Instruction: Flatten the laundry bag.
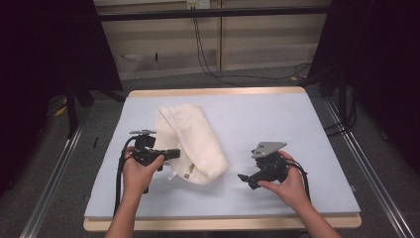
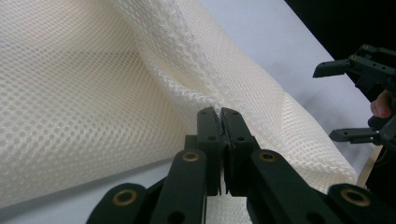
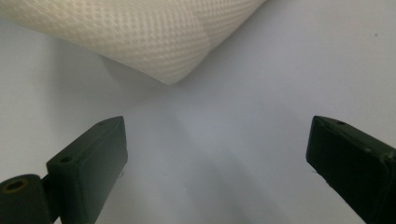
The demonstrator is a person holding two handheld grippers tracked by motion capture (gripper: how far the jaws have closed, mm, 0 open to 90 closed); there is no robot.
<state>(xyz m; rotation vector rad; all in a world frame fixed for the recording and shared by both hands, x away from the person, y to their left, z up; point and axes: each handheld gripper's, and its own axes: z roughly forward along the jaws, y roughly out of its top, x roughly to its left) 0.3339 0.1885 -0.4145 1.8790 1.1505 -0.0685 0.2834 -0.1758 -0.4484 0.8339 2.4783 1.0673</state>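
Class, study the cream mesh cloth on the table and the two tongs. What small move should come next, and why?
Probably bring the right tongs in to grip the near corner of the cream mesh cloth. The left tongs are already shut on its edge, while the right jaws stand open over bare table, apart from the fabric.

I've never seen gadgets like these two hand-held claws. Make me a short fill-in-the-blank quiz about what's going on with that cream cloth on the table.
1. The left gripper has its jaws ____ on an edge of the cream mesh cloth.
2. The right gripper has its jaws ____, with nothing between them.
3. The cloth lies on a pale ____ table top.
4. In the high view, the right gripper is to the ____ of the cloth.

Missing words: shut; open; blue; right
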